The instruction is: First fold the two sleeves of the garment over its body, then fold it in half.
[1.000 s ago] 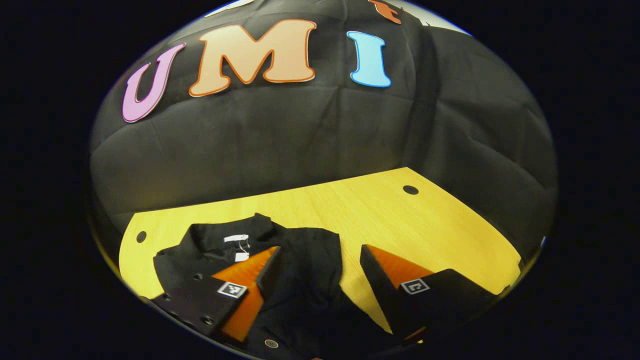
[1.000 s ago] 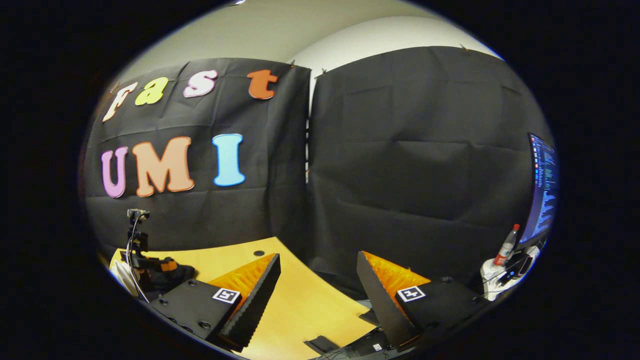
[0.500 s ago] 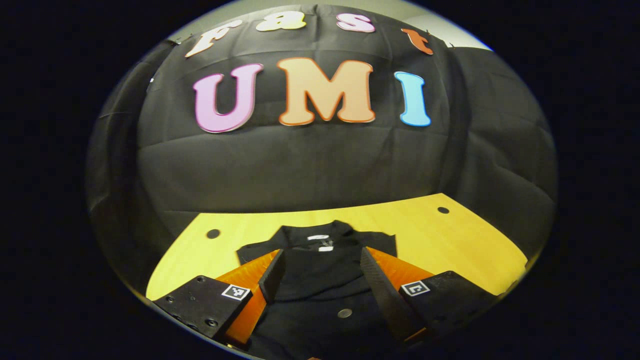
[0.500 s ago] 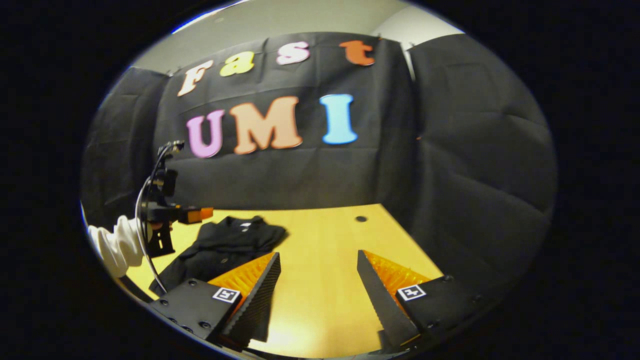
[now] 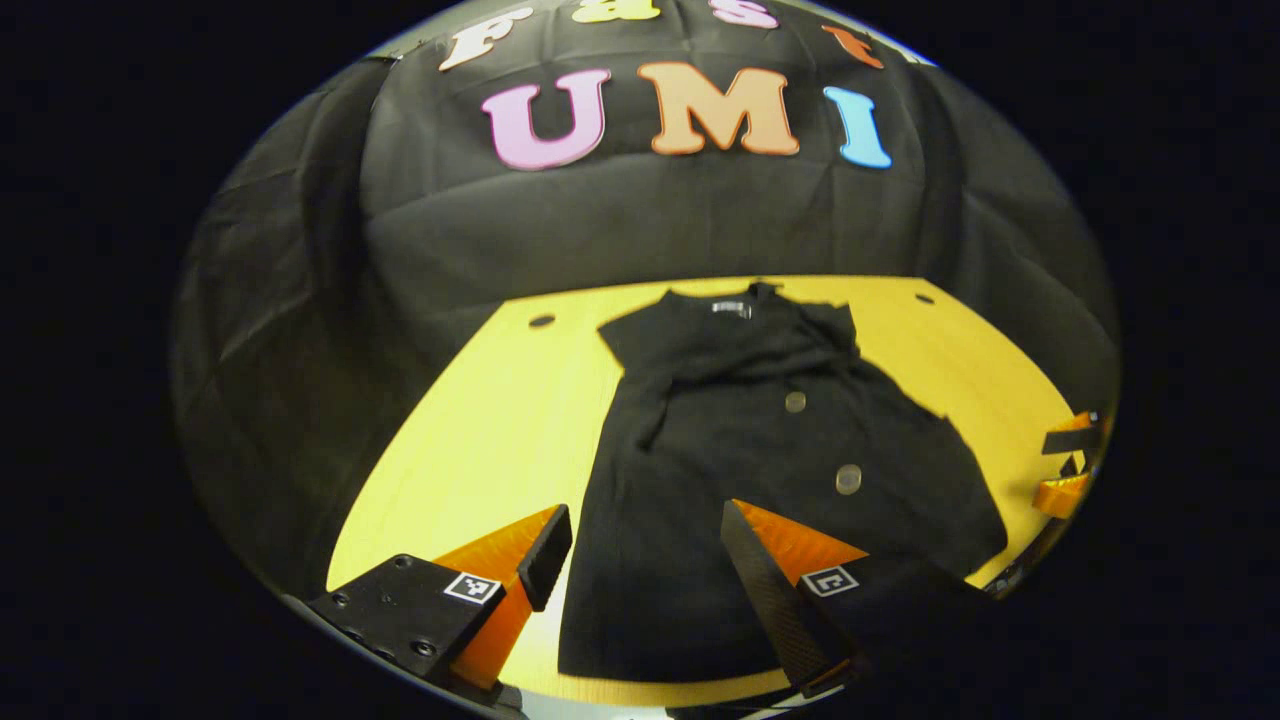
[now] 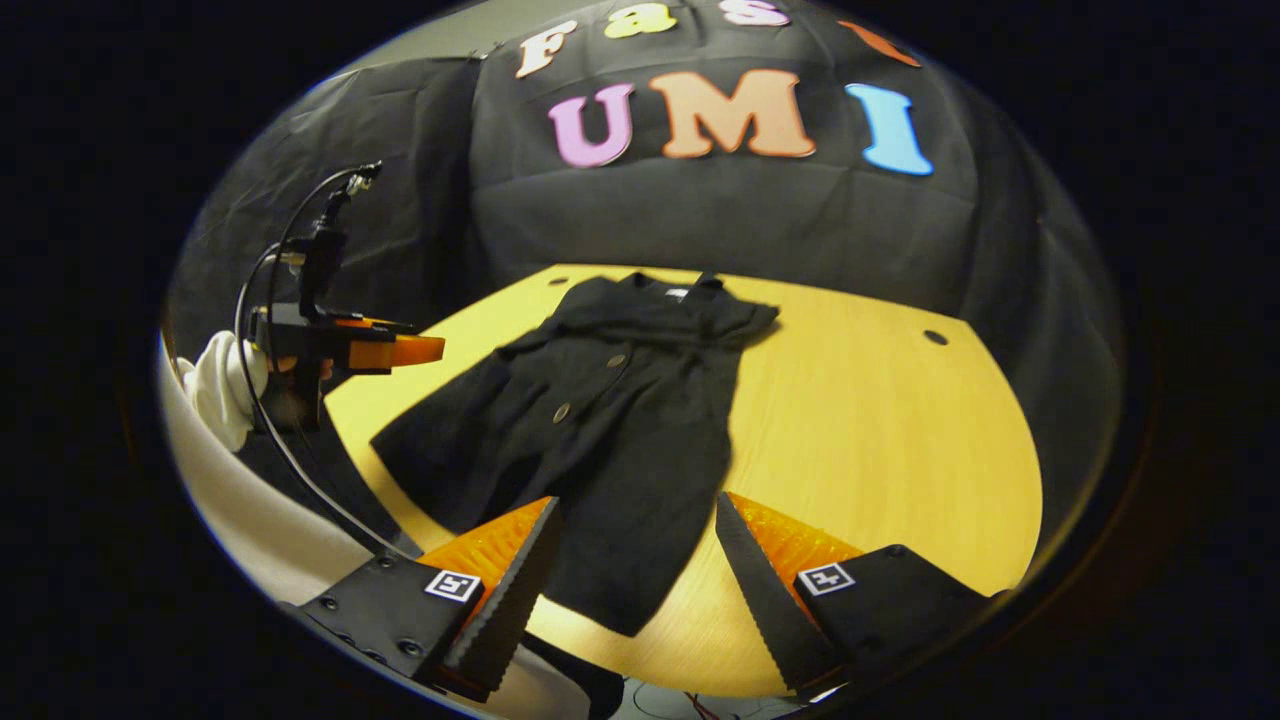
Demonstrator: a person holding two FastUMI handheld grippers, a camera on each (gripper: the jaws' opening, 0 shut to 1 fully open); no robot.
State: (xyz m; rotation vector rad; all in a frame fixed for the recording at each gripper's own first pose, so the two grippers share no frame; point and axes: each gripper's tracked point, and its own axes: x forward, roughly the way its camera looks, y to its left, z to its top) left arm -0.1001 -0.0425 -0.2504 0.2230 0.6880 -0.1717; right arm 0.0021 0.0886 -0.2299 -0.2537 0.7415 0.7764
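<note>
My left gripper hangs over the near hem of the black garment, jaws wide apart, holding nothing. In the right gripper view my right gripper hangs over the hem's other corner, jaws likewise wide open and empty. Off to that view's left I see the left gripper again, with the white-gloved hand holding it.

The garment lies spread lengthwise on the yellow counter, hem nearest me, two buttons up its front, collar and tag at the far end by the booth's black cloth wall. Up near the shoulders the fabric looks bunched across the chest; I judge the sleeves are already folded in, though black on black makes that hard to confirm.

So the step in hand, I judge, is the half fold. Next move calls for dropping both grippers onto the two hem corners, pinching, then carrying them toward the collar.
</note>
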